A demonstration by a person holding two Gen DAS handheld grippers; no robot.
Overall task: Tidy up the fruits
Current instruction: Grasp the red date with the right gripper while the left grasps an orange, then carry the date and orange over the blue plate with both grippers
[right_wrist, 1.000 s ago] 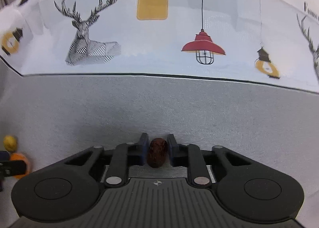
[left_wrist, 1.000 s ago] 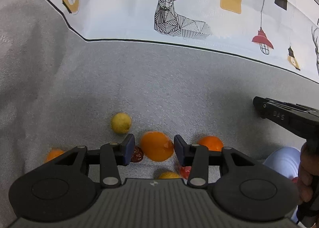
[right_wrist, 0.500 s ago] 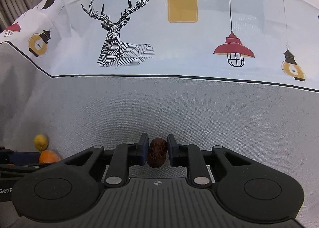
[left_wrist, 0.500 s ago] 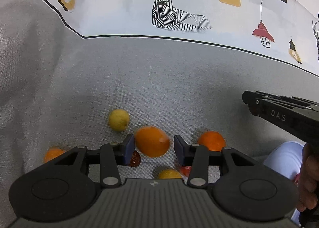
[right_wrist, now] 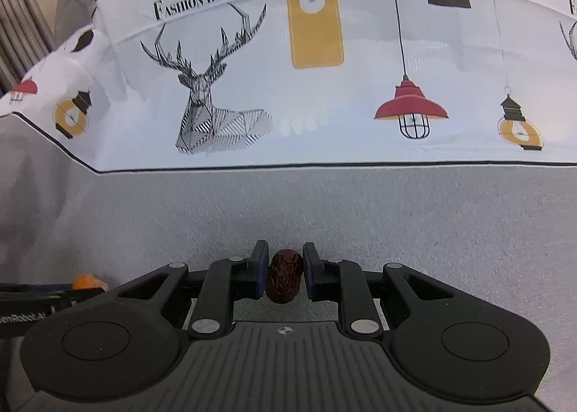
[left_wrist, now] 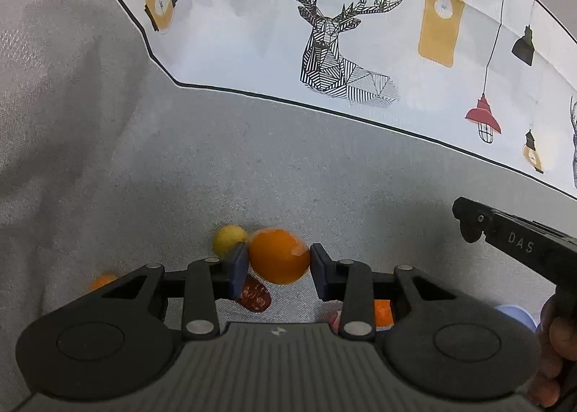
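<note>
In the left wrist view my left gripper point(left_wrist: 278, 264) is shut on a large orange point(left_wrist: 279, 256) and holds it above the grey cloth. Below it lie a yellow lemon point(left_wrist: 228, 239), a red-brown date point(left_wrist: 255, 296), a small orange point(left_wrist: 102, 281) at the left and another orange fruit point(left_wrist: 383, 312) partly hidden behind the right finger. In the right wrist view my right gripper point(right_wrist: 285, 276) is shut on a dark wrinkled date point(right_wrist: 284, 280), held above the cloth.
The right gripper's black body point(left_wrist: 519, 242) and the hand holding it reach in at the right of the left wrist view, beside a pale blue object point(left_wrist: 515, 316). A printed cloth with deer and lamps point(right_wrist: 288, 69) covers the far side.
My left gripper has closed on the large orange and lifted it off the cloth. My right gripper, still holding the date, has swung so the scene shifted right.
</note>
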